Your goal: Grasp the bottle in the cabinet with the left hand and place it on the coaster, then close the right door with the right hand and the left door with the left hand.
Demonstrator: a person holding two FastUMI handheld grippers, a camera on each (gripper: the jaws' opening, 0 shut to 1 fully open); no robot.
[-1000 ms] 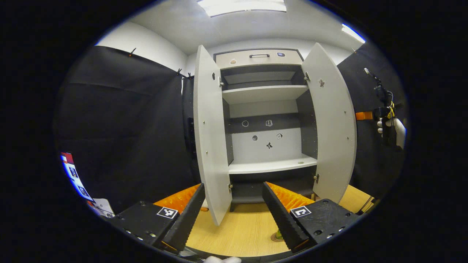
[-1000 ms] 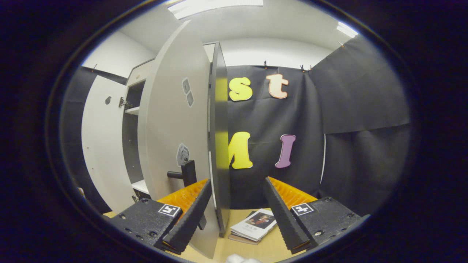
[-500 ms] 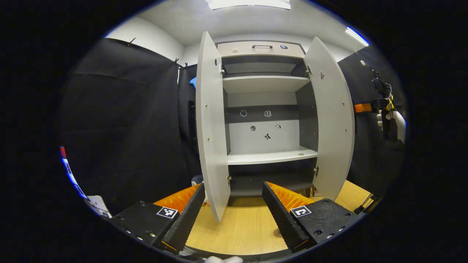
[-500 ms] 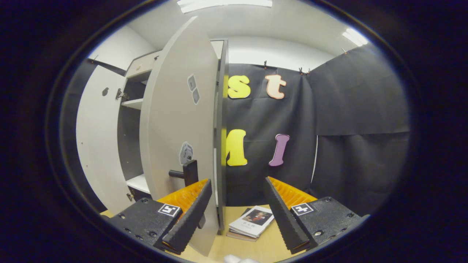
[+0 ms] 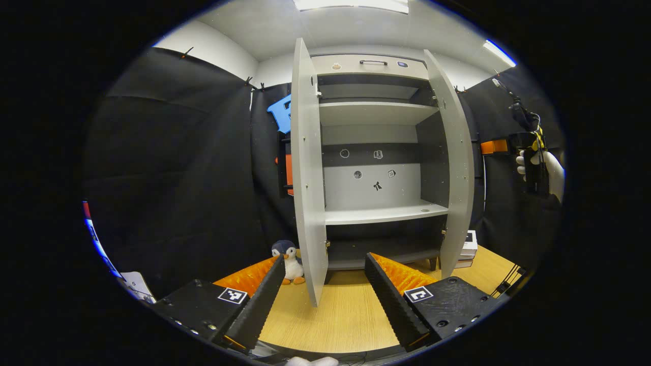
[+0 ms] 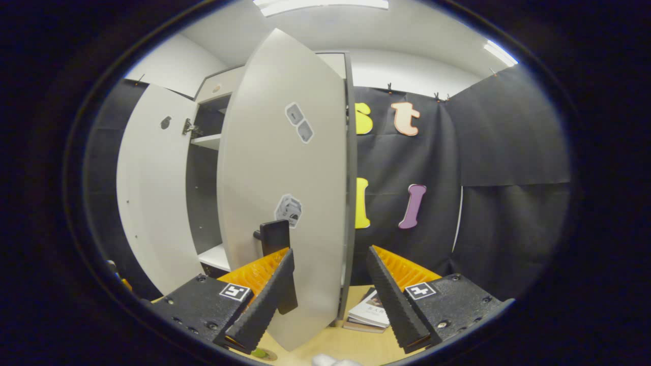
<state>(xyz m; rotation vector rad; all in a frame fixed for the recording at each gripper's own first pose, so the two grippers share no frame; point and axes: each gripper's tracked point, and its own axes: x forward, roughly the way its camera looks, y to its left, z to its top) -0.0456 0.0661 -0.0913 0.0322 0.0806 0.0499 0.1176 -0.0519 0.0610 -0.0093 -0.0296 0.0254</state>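
In the left gripper view, the left gripper [image 5: 323, 300] hangs released above the light wooden tabletop [image 5: 341, 320], facing the tall grey cabinet [image 5: 374, 66], a small plush penguin [image 5: 290, 262] beside the pale grey left door [image 5: 307, 168]. In the right gripper view, the right gripper [image 6: 330, 300] gapes empty, straddling the edge of the pale grey right door [image 6: 290, 203] by its black handle [image 6: 277, 249]. At that view's bottom edge, a green bottle base on a round coaster [image 6: 263, 353] peeks out; stacked books [image 6: 370, 316] lie right.

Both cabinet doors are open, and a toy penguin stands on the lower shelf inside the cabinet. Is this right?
Not quite. The toy penguin stands on the table, outside the cabinet beside the left door. The left gripper view shows it. Both doors are open.
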